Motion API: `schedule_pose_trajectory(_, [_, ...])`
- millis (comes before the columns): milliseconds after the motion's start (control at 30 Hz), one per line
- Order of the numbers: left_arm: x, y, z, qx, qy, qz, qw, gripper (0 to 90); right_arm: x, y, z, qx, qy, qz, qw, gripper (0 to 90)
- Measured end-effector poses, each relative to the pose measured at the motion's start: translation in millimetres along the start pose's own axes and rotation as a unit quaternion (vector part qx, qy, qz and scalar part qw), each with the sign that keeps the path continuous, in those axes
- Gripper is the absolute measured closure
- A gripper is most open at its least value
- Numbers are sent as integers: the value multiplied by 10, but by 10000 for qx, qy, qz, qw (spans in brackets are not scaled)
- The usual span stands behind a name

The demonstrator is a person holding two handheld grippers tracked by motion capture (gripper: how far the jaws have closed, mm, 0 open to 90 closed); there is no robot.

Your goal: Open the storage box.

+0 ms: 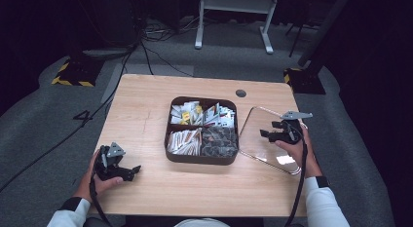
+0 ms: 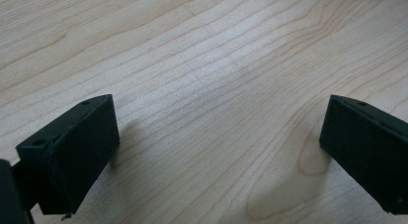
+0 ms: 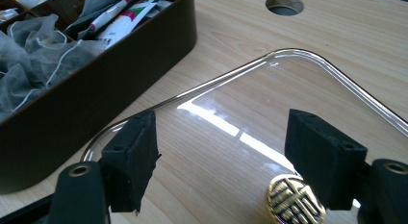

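Nearest the person, the left gripper (image 1: 132, 171) rests on the wooden surface (image 1: 146, 110) left of the brown box (image 1: 202, 160), its jaws apart over bare wood. Right of the box, the right gripper (image 3: 221, 154) hangs just above the clear lid (image 3: 298, 108), jaws apart with nothing between them, the lid's gold knob (image 3: 294, 203) beside one jaw. The lid lies flat just beside the box. Past the box, a round hole (image 1: 240, 93) sits in the surface.

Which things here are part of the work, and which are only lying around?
Part of the work: clear lid with gold knob, brown compartment box, right tool open above the lid.
Lying around: floor cables, white stand.
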State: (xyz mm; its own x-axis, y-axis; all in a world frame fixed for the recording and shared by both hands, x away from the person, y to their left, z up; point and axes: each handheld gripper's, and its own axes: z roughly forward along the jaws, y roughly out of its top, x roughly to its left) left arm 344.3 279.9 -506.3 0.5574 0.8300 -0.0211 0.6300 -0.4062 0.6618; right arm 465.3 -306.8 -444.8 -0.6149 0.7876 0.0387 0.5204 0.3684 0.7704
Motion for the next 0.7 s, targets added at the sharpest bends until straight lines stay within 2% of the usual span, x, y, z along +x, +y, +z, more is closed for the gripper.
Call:
schedule_pose_trajectory(133, [-1,-3,-3,4,7,-4,10000,5,73,61,29,-6,32,-133,9999,284])
schedule_pose_trajectory(700, [-1,-5,-1,-14,12,-8,10000,5,272,343,77,-137,111,-441,9989,292])
